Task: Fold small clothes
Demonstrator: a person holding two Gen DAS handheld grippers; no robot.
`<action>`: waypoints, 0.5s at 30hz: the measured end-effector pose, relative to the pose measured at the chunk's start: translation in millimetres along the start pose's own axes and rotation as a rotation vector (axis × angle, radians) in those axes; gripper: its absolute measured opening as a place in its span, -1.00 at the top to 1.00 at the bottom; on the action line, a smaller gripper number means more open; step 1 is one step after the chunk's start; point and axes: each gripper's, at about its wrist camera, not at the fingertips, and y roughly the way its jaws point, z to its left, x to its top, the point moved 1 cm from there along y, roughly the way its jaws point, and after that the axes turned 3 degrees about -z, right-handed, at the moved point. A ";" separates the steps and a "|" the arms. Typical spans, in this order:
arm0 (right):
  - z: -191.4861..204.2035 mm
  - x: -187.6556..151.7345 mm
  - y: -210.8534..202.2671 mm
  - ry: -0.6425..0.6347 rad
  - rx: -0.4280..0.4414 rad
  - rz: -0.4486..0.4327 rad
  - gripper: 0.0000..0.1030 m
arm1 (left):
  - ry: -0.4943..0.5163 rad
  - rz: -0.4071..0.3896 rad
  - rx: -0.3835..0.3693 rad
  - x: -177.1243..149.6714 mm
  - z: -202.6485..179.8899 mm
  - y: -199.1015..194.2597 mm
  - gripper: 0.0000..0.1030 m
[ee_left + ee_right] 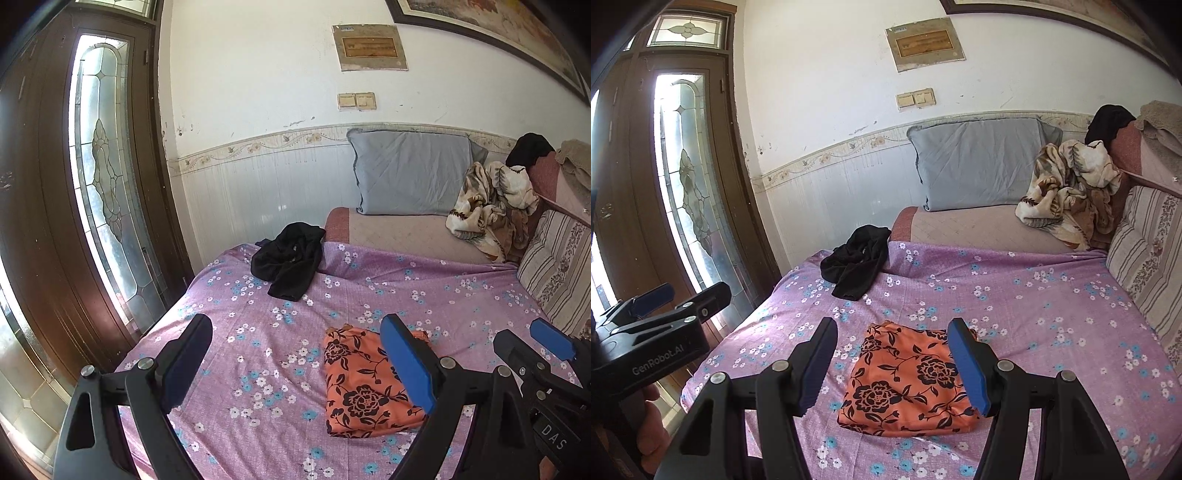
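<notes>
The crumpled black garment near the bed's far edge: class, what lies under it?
The crumpled black garment lies on the purple sheet with small white and blue flowers, its far end against the pink mattress edge. Anything beneath its folds is hidden.

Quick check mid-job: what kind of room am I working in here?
Most likely a bedroom in a home: a bed under a purple flowered sheet, a grey pillow against the wall, and a wooden door with patterned glass beside it.

A home bedroom: bed with floral sheet [424,291], grey pillow [410,171], leaded-glass door [107,177].
</notes>
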 end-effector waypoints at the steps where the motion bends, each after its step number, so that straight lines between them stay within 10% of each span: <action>1: 1.8 2.4 -3.4 -0.004 -0.001 -0.007 -0.28 | -0.001 -0.007 -0.001 2.0 0.9 -3.9 -0.80; 15: 16.3 23.9 -41.4 -0.039 -0.001 -0.088 -0.28 | -0.003 -0.074 -0.017 20.9 4.2 -42.5 -0.80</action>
